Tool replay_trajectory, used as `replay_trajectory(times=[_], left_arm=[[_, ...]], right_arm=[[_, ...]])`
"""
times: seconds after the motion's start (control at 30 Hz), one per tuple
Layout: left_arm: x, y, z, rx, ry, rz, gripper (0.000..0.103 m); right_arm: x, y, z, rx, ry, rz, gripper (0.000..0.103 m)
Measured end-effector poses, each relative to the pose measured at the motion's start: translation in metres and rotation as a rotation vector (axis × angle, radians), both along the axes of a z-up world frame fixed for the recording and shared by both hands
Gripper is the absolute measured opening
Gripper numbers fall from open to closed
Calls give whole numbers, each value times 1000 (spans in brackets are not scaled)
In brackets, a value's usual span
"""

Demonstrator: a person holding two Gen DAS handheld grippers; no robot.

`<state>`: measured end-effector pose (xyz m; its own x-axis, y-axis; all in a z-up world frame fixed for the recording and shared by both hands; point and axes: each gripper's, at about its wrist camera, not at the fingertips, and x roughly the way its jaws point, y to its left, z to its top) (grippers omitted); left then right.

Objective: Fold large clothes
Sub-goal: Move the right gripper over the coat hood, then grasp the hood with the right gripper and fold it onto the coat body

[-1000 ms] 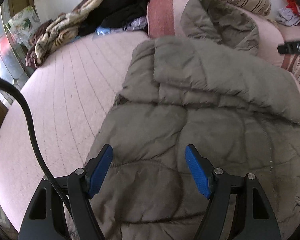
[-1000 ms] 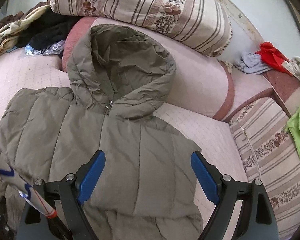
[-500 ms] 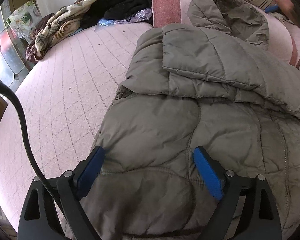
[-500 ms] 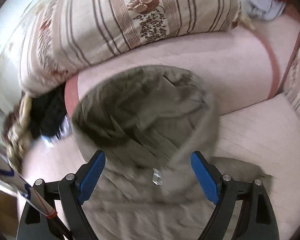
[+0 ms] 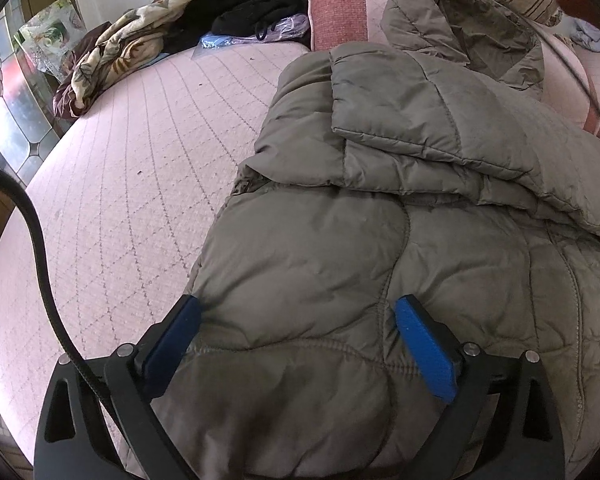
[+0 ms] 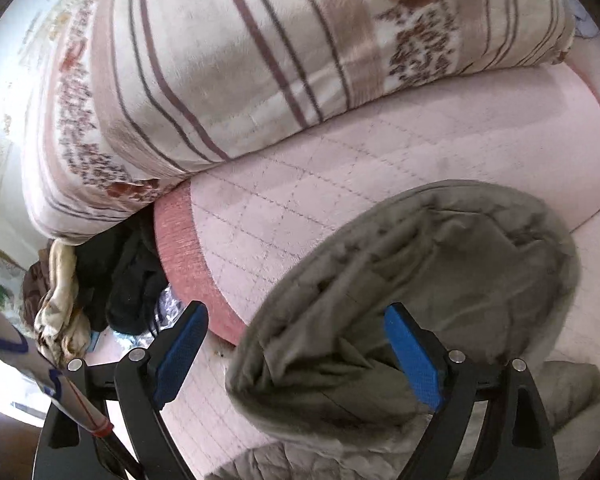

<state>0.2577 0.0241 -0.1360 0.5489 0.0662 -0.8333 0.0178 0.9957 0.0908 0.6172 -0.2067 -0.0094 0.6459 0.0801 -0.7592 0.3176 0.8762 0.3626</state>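
Your right gripper [image 6: 296, 322], jaws spread and empty, sits nearest the olive-grey quilted puffer jacket's hood [image 6: 440, 280], directly ahead; left gripper [image 5: 296, 316], jaws just opened wide, straddles the hem.

Left hand-held gripper [image 5: 296, 312] angled downward, jaws just opening, wide apart; right hand-held gripper [image 6: 296, 320] likewise wide.

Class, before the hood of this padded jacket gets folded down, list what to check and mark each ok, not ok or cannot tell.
1. Right gripper jaws open around the hood: ok.
2. Pads pressing the hood: not ok.
3. Left gripper, jaws just opened wider, clear of the jacket: cannot tell.
4. Sleeve folded across the body: ok.
5. Bed beside the jacket flat: ok.
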Motion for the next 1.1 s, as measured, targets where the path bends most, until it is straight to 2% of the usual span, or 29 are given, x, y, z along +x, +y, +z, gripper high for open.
replay_trajectory(times=[0.1, 0.17, 0.23, 0.27, 0.3, 0.43, 0.63, 0.77, 0.83, 0.97, 1.03, 1.1], left_arm=[[1, 1, -1, -9, 5, 0, 98], [1, 1, -1, -13, 7, 1, 98], [1, 1, -1, -13, 12, 0, 98], [1, 1, 0, -13, 15, -1, 98], [2, 2, 0, -11, 19, -3, 98], [-1, 3, 7, -6, 27, -9, 96], [-20, 19, 43, -124, -52, -8, 93], [-25, 52, 64, -143, -111, 73, 93], [-22, 69, 66, -162, -107, 122, 93], [-14, 103, 63, -216, -74, 216, 93], [-13, 112, 61, -224, -70, 240, 93], [-13, 118, 61, -213, -78, 268, 93]], right_arm=[[13, 5, -10, -20, 22, -29, 93], [17, 5, -17, -42, 39, -41, 85], [18, 4, -24, -65, 77, -44, 31], [16, 2, -28, -54, 96, -33, 17], [12, 1, -30, -47, 104, -25, 13], [-22, 7, -15, -151, 70, 12, 9], [-114, 24, 19, -237, 20, 113, 7], [-190, 28, 34, -251, -1, 158, 7], [-227, 33, 37, -253, -8, 180, 6], [-300, 47, 25, -203, -1, 220, 6], [-332, 55, 12, -167, 12, 240, 6], [-360, 66, -12, -125, 46, 256, 6]])
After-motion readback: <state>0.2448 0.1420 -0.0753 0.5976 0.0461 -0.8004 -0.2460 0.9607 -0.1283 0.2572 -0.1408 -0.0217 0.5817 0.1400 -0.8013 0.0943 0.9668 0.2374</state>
